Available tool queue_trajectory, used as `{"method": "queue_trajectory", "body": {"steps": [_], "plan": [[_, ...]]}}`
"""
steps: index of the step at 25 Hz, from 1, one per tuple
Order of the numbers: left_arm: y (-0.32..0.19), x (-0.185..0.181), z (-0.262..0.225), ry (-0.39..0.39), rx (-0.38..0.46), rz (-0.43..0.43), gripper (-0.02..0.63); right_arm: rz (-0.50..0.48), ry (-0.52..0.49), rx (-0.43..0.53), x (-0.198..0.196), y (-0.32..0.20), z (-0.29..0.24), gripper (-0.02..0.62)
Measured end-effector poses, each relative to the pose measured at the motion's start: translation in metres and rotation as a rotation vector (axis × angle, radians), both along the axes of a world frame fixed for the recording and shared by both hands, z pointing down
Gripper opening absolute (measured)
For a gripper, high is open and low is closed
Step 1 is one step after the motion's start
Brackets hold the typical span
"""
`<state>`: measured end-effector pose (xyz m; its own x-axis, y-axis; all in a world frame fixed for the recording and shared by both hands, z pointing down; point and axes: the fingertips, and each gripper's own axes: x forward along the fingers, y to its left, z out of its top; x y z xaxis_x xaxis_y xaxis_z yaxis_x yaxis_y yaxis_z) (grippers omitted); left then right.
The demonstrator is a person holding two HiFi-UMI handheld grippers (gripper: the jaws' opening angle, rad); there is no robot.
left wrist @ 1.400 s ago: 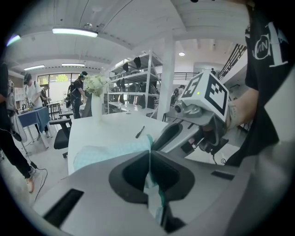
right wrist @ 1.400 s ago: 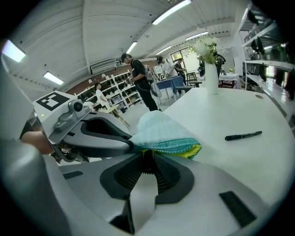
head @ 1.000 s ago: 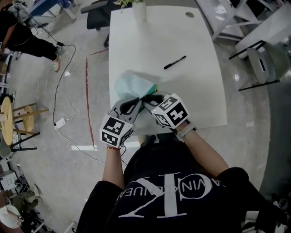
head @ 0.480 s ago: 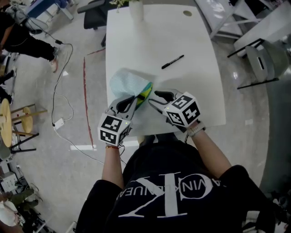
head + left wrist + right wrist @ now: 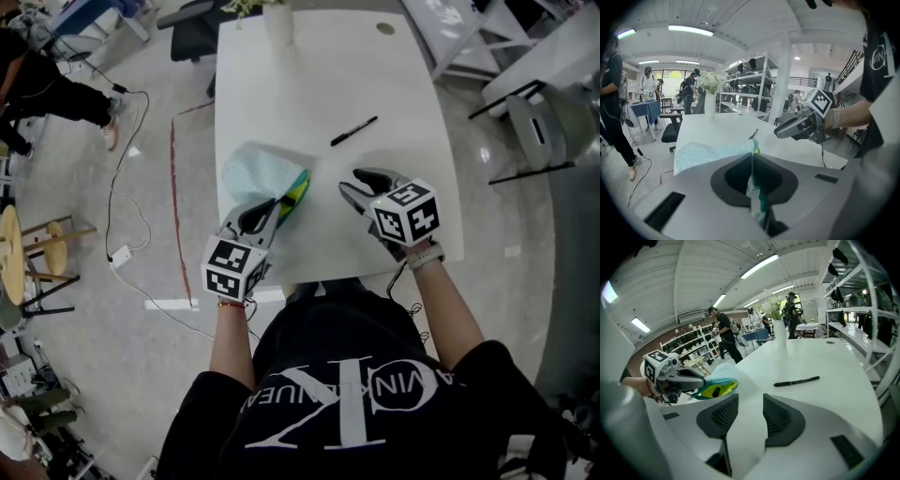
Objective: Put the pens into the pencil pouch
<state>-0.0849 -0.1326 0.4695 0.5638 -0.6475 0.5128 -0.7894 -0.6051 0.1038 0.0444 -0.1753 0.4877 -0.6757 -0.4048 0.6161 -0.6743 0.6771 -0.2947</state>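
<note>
A light teal pencil pouch (image 5: 258,172) lies at the table's near left, its yellow-green mouth (image 5: 298,190) gaping toward the right. My left gripper (image 5: 278,204) is shut on the pouch's near edge; a fold of teal fabric (image 5: 753,188) is pinched between its jaws. A black pen (image 5: 353,130) lies alone farther out on the table, also seen as the pen (image 5: 797,381) ahead of my right gripper (image 5: 745,414). That right gripper (image 5: 362,181) hovers to the right of the pouch mouth, open with nothing between its pads. The pouch mouth (image 5: 715,388) shows at its left.
The white table (image 5: 394,216) ends close to my body. A white vase (image 5: 278,23) with flowers stands at the far edge. An office chair (image 5: 192,23) sits beyond the table's far left corner. Metal shelving stands to the right, and people are in the background.
My right gripper has pulled away from the pouch toward the right and its jaws have spread. The pouch mouth now shows open. The left gripper has stayed put.
</note>
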Motion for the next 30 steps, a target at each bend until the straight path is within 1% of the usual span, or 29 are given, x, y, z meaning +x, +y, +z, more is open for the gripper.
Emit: {"method": "queue_trajectory", "body": {"steps": [3, 6, 8, 14, 18, 22, 24, 26, 28, 29, 30], "plan": [[0.0, 0.0, 0.003, -0.002, -0.002, -0.008, 0.012, 0.103, 0.017, -0.018, 0.011, -0.018, 0.009, 0.175], [-0.001, 0.0, 0.005, -0.003, -0.01, -0.017, 0.012, 0.238, -0.013, -0.064, 0.016, -0.041, 0.02, 0.175], [-0.003, 0.001, 0.005, -0.002, -0.013, -0.026, 0.012, 0.31, -0.032, -0.075, 0.015, -0.059, 0.022, 0.186], [-0.001, -0.001, 0.002, 0.03, -0.02, -0.053, 0.012, 0.411, 0.001, -0.069, 0.009, -0.098, 0.032, 0.215], [0.002, -0.005, 0.003, 0.034, -0.025, -0.066, 0.012, 0.494, 0.035, -0.104, 0.011, -0.115, 0.049, 0.219], [0.007, -0.008, 0.007, 0.033, -0.036, -0.07, 0.012, 0.606, 0.063, -0.126, 0.018, -0.123, 0.061, 0.221], [0.009, -0.006, 0.008, 0.035, -0.036, -0.072, 0.012, 0.626, 0.08, -0.127, 0.018, -0.126, 0.065, 0.226], [0.009, -0.005, 0.008, 0.038, -0.035, -0.075, 0.012, 0.622, 0.109, -0.118, 0.018, -0.127, 0.066, 0.227], [0.009, -0.006, 0.008, 0.041, -0.035, -0.078, 0.012, 0.593, 0.132, -0.095, 0.015, -0.127, 0.065, 0.225], [0.009, -0.007, 0.008, 0.041, -0.036, -0.078, 0.012, 0.57, 0.14, -0.083, 0.013, -0.127, 0.065, 0.217], [0.009, -0.008, 0.008, 0.041, -0.037, -0.077, 0.012, 0.546, 0.145, -0.074, 0.011, -0.126, 0.064, 0.196]]}}
